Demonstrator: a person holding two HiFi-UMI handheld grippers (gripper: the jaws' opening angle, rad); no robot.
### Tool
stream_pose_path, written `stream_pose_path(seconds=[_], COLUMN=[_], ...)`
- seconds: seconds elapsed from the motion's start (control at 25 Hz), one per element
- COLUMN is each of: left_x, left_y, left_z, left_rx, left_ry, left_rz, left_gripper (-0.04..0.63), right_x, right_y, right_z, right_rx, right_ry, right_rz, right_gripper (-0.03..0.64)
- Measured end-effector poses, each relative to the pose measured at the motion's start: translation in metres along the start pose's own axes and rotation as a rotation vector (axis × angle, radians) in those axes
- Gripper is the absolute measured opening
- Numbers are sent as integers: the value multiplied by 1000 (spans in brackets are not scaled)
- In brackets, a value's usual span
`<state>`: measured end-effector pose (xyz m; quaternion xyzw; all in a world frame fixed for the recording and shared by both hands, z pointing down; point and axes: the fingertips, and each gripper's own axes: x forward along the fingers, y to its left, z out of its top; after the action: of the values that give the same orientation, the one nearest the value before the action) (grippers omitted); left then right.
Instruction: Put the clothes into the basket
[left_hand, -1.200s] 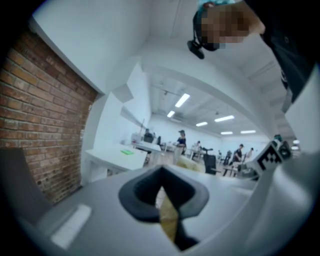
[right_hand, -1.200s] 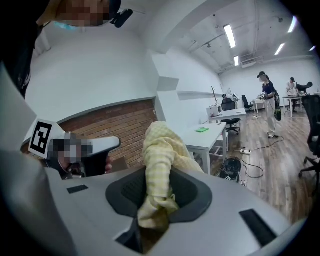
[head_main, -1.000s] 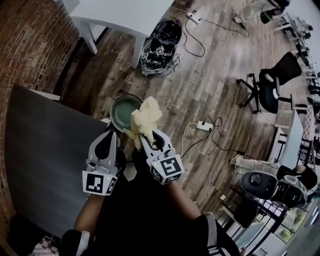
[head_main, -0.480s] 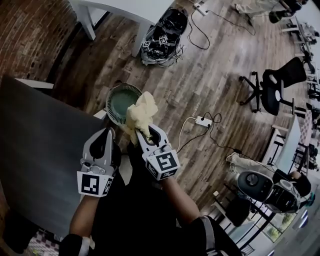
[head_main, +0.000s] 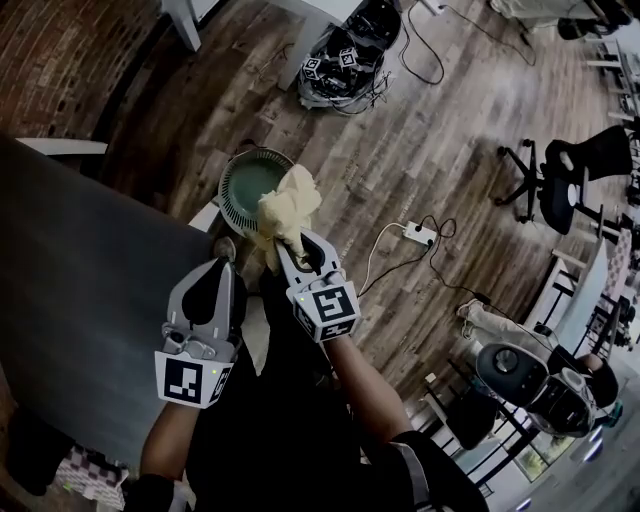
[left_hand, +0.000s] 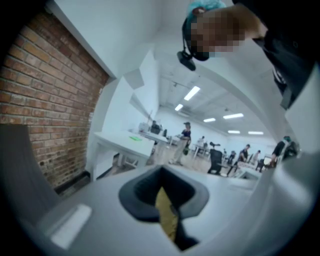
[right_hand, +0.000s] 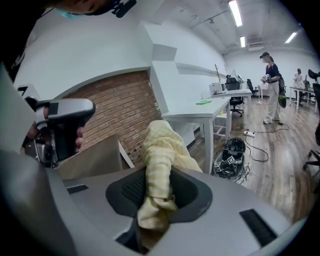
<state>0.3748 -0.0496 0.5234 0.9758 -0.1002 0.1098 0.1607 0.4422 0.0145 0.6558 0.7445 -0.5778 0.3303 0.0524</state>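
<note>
The right gripper (right_hand: 156, 199) is found closed on the yellow cloth (right_hand: 162, 150). The fabric is pinched low in the jaws and bunches up and forward past the tips, so the bulk is carried ahead of the gripper, judged a suitable hold for lowering it in. In the head view the cloth (head_main: 290, 208) is seen just beyond the right gripper (head_main: 296, 258) and over the near edge of the round basket (head_main: 242, 190), which stands on the wooden floor (head_main: 420, 170) beside the corner of the dark tabletop (head_main: 90, 290). The cloth is judged not yet released into it. The left gripper (head_main: 218, 272) is held just beside the right, jaws drawn together. A thin yellowish sliver is noted in its gap (left_hand: 167, 220), and whether that is fabric cannot be determined.
</note>
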Motion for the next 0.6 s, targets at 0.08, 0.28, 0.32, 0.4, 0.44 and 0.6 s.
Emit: stream_pose_path(seconds=[0.08, 0.28, 0.32, 0.4, 0.44, 0.6], left_x=[1, 3, 4, 6, 8, 15], left_y=[2, 11, 13, 17, 18, 27], left_z=[-2, -10, -12, -16, -18, -24], left_rx=[-7, -26, -30, -36, -39, -48], left_ry=[3, 9, 11, 16, 18, 25], left_rz=[2, 18, 22, 29, 32, 44], left_gripper=[5, 5, 5, 5, 5, 5], right_x=[11, 39, 44, 55, 59, 77], right_y=[-4, -15, -17, -22, -25, -36], right_z=[-10, -42, -48, -61, -67, -91], right_rx=[7, 10, 11, 12, 12, 18], right_ry=[19, 69, 78, 92, 97, 124], right_rz=[-5, -25, -26, -27, -28, -34], right_gripper=[95, 95, 95, 95, 95, 95])
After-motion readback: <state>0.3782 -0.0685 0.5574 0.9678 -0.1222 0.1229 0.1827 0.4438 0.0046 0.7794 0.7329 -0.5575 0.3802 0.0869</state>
